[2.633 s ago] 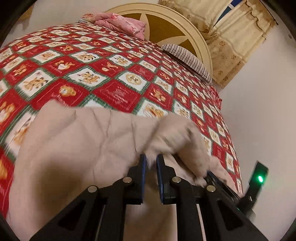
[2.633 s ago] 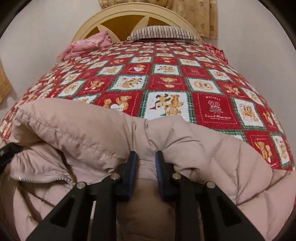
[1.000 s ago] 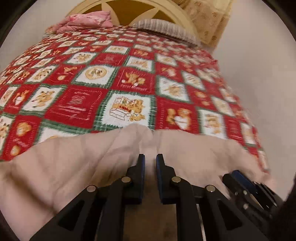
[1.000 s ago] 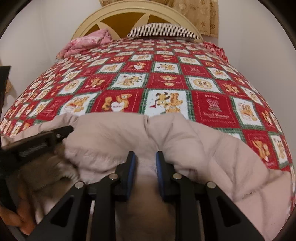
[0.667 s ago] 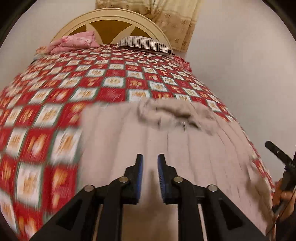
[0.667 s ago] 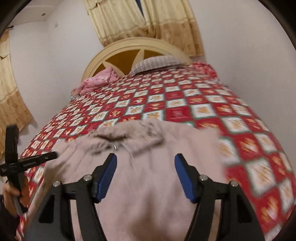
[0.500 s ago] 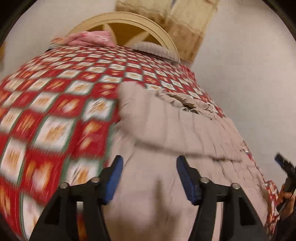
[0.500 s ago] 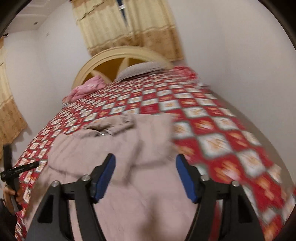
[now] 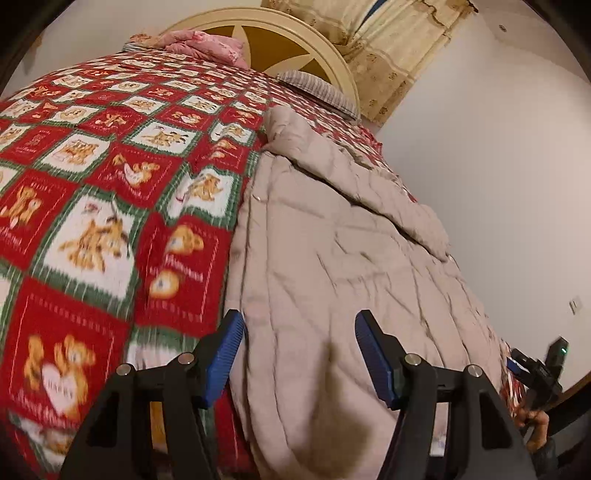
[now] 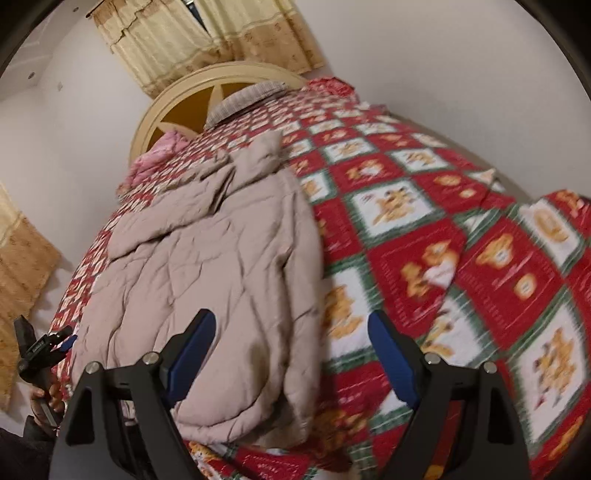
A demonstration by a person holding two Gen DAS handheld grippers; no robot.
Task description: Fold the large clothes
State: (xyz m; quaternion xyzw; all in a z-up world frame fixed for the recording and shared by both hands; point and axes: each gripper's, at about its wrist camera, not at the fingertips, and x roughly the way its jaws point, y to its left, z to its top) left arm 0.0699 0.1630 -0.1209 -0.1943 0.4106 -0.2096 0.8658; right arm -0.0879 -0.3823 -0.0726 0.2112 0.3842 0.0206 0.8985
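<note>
A beige puffer coat (image 9: 332, 258) (image 10: 207, 277) lies lengthwise on the bed, its hood end toward the headboard and one side folded over the body. My left gripper (image 9: 301, 354) hovers open over the coat's near hem and left edge, pads clear of the fabric. My right gripper (image 10: 291, 356) hangs over the coat's near right edge with its jaws opening and nothing pressed between them. Each gripper shows small in the other's view: the right gripper (image 9: 521, 367) at the far right, the left gripper (image 10: 44, 350) at the far left, each held by a hand.
A red-and-green teddy-bear quilt (image 9: 92, 221) (image 10: 461, 258) covers the bed. At its head stand a cream round headboard (image 9: 295, 40), a striped pillow (image 9: 317, 86) and a pink blanket (image 9: 199, 40). Yellow curtains (image 10: 207, 33) hang behind. White walls flank both sides.
Both grippers were shut on the coat; they have let go and opened, pulled back toward the foot of the bed and moved apart. The coat now lies stretched out lengthwise.
</note>
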